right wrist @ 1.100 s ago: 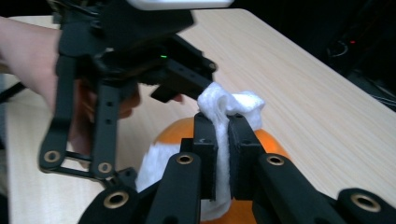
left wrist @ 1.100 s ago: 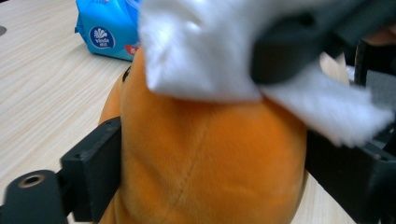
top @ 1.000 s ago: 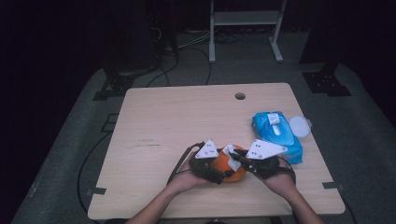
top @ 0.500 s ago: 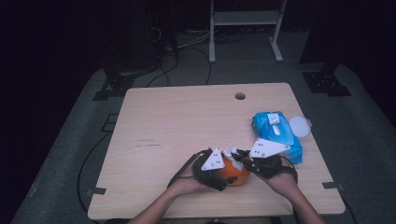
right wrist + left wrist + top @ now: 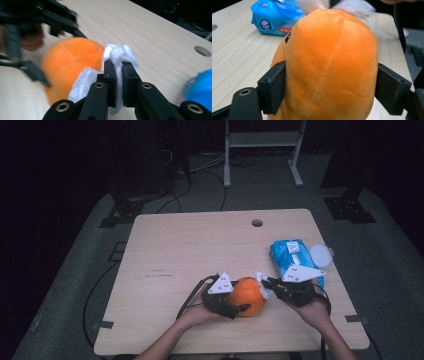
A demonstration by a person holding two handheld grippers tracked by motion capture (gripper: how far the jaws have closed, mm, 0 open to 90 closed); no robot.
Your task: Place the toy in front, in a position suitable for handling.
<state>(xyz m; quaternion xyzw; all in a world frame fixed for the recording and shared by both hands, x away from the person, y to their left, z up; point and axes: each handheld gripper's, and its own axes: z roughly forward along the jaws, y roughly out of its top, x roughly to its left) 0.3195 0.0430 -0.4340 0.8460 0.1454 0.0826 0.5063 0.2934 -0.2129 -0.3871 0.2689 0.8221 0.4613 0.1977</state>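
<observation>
Nearest the table's front edge, toward the middle: a round orange plush toy point(image 5: 247, 296) resting on the pale wooden tabletop point(image 5: 190, 245), clamped across its width by the left gripper point(image 5: 231, 306), one black jaw pressed into the soft fabric on each side, as seen up close in the left gripper view point(image 5: 329, 65). Jaws of that gripper just eased a little further inward, with the toy between them. Immediately right of the toy, touching or almost touching its right side: the right gripper point(image 5: 263, 285), jaws pressed together on a crumpled white tissue wipe point(image 5: 117, 56), a tuft of it sticking out past the tips and more bunched below on the toy's side. Both grippers held in a person's hands, forearms entering from the near edge. Farther back and to the right, near the table's right edge: a blue soft-plastic pack of wet wipes point(image 5: 292, 257), with a small round translucent white lid point(image 5: 320, 254) just beside its right side. Farther still, near the far edge: a small round cable hole point(image 5: 257, 223) in the tabletop.
</observation>
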